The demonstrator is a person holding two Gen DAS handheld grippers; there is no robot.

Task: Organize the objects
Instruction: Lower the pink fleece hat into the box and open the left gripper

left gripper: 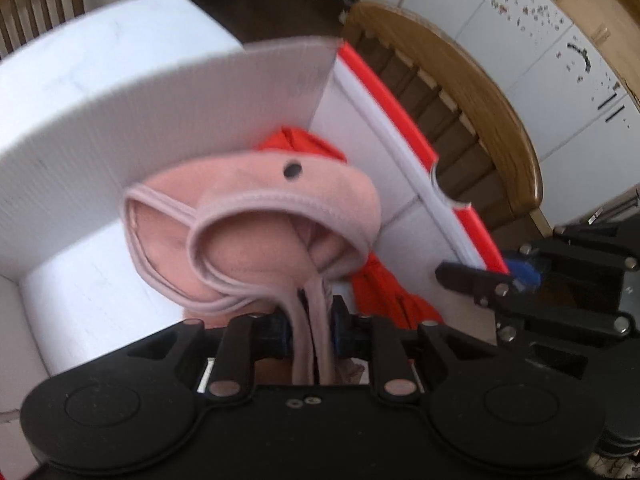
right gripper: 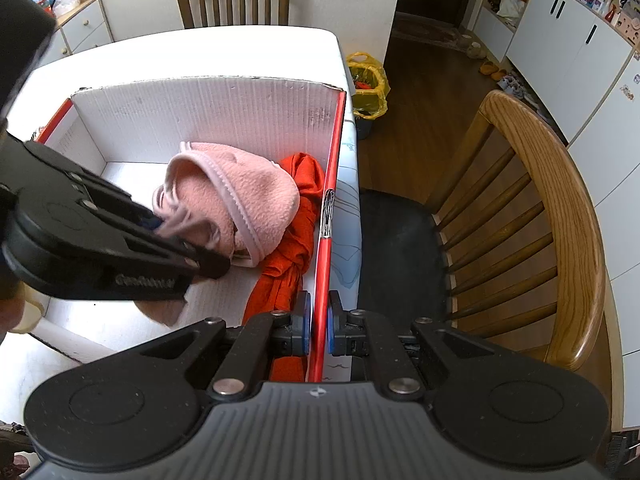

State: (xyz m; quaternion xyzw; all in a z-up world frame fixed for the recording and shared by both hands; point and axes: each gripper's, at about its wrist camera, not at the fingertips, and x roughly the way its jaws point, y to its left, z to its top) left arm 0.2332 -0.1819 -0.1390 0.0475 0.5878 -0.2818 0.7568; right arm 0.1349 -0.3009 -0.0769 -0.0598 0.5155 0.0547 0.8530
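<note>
The pink fleece hat (right gripper: 236, 196) is held over the open white box (right gripper: 208, 108), inside its walls, with its ties pinched between the pads of the left gripper (left gripper: 312, 322), whose jaws stand only narrowly apart around the cords. Whether the hat already rests on the box floor cannot be told. An orange cloth (right gripper: 296, 216) is already packed in, lying against the red-edged right wall (right gripper: 332, 184). That wall is clamped by the right gripper (right gripper: 319, 320), pressed together on the cardboard edge, so the box is steadied on the white worktop (right gripper: 280, 48). By the look of it, one item is stowed and the hat is nearly placed; the release is judged to be what remains. No other loose items are seen on the worktop.
</note>
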